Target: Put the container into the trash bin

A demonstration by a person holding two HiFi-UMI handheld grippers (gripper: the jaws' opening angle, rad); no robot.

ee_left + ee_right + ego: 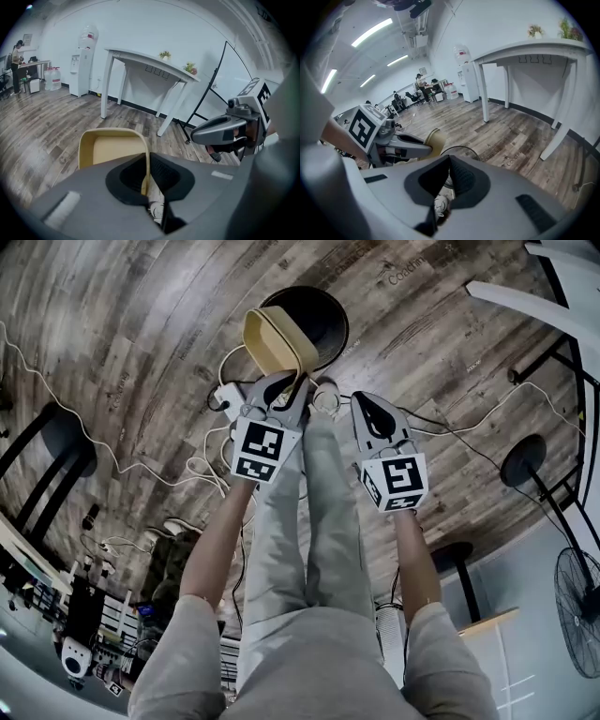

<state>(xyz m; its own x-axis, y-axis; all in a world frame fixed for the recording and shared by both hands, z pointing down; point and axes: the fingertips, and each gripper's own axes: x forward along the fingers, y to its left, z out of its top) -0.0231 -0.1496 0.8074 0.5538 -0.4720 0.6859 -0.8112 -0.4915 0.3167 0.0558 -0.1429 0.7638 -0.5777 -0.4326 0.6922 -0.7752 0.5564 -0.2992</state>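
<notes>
A tan rectangular container [272,337] hangs tilted over the near-left rim of the round black trash bin [323,313] on the wood floor. My left gripper [288,382] is shut on the container's thin right wall; in the left gripper view that wall [146,161] runs straight between the closed jaws and the open tub [112,149] faces the camera. My right gripper [368,401] floats just right of it, shut with nothing between its jaws. From the right gripper view, the bin's rim [464,149] shows past the jaw tips, with the container [437,139] to its left.
White cables and a power strip [225,397] lie on the floor left of the bin. The person's legs and shoes [325,397] stand just below it. A white table [140,61] stands beyond, and a floor fan [579,610] and black stand bases [522,461] are at right.
</notes>
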